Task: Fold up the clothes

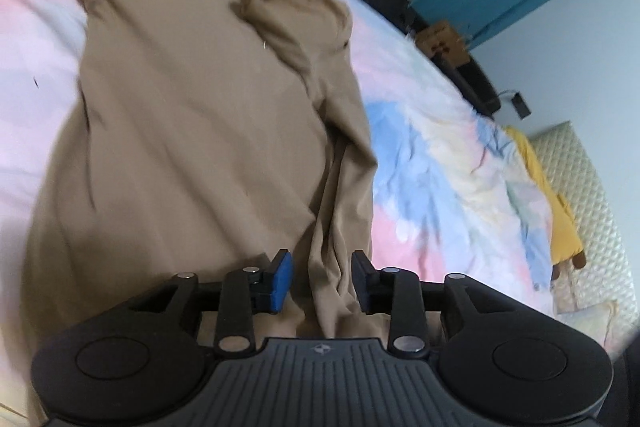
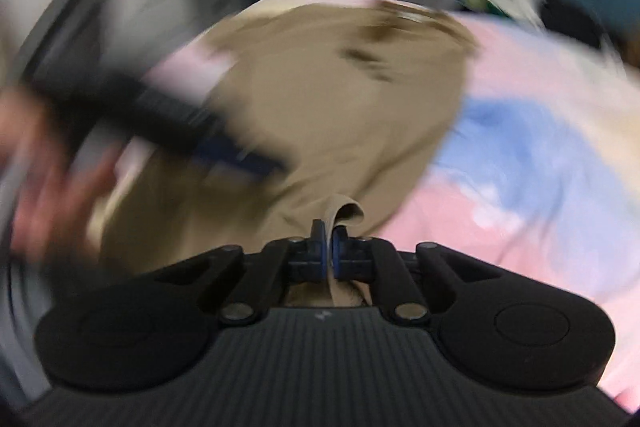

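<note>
While my right gripper (image 2: 329, 241) pinches the shirt (image 1: 192, 115) hem, left gripper (image 1: 321, 277) jaws wide astride a fold, I'd lift evenly across the bed (image 1: 440, 155).

A tan short-sleeved shirt (image 1: 192, 115) lies spread on the pastel patchwork bed cover (image 1: 440, 155), collar at the far end, hem nearest. Its right-hand sleeve and side are folded inward over the body, forming a rumpled lengthwise ridge. One hem edge is lifted off the bed cover.

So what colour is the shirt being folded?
Plain tan shirt, no print; clearest in the left wrist view.
</note>
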`<state>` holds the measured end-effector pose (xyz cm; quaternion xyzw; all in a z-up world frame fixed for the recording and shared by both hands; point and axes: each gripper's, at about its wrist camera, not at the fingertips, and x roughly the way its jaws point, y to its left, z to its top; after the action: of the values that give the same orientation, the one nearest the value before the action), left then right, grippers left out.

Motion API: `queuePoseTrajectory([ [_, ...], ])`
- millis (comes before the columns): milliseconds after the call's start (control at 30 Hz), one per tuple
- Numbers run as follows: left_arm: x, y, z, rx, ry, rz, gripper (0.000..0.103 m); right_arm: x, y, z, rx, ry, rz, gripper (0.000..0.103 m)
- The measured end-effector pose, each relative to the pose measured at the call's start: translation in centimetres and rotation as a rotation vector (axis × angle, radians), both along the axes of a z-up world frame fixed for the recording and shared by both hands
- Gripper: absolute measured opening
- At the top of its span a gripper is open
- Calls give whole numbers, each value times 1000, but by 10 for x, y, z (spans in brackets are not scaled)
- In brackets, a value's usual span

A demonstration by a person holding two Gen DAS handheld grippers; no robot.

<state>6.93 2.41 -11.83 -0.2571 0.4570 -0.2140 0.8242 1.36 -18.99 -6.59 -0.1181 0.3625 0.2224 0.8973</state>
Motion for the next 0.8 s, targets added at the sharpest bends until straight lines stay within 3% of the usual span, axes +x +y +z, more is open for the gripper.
queuePoseTrajectory([
  [133,1,6,6,3,-7,10,38,-54,60,-9,-303,-56,262,6],
  [233,-1,8,8,26,-4,6,40,-78,88,-29,-439,-17,390,6],
  [367,-4,8,15,92,-45,-1,44,-83,89,-23,-435,7,398,11],
  [433,-1,12,23,132,-71,1,52,-72,73,-2,-306,72,354,16],
  [467,2,15,28,155,-85,4,52,-65,62,8,-229,88,328,29],
  [567,22,25,42,254,-133,35,56,-42,25,40,14,121,233,54],
  [667,50,33,52,379,-183,72,60,-4,-9,55,158,94,115,57],
  [800,109,39,52,586,-274,67,62,80,-42,50,157,-34,-82,57],
])
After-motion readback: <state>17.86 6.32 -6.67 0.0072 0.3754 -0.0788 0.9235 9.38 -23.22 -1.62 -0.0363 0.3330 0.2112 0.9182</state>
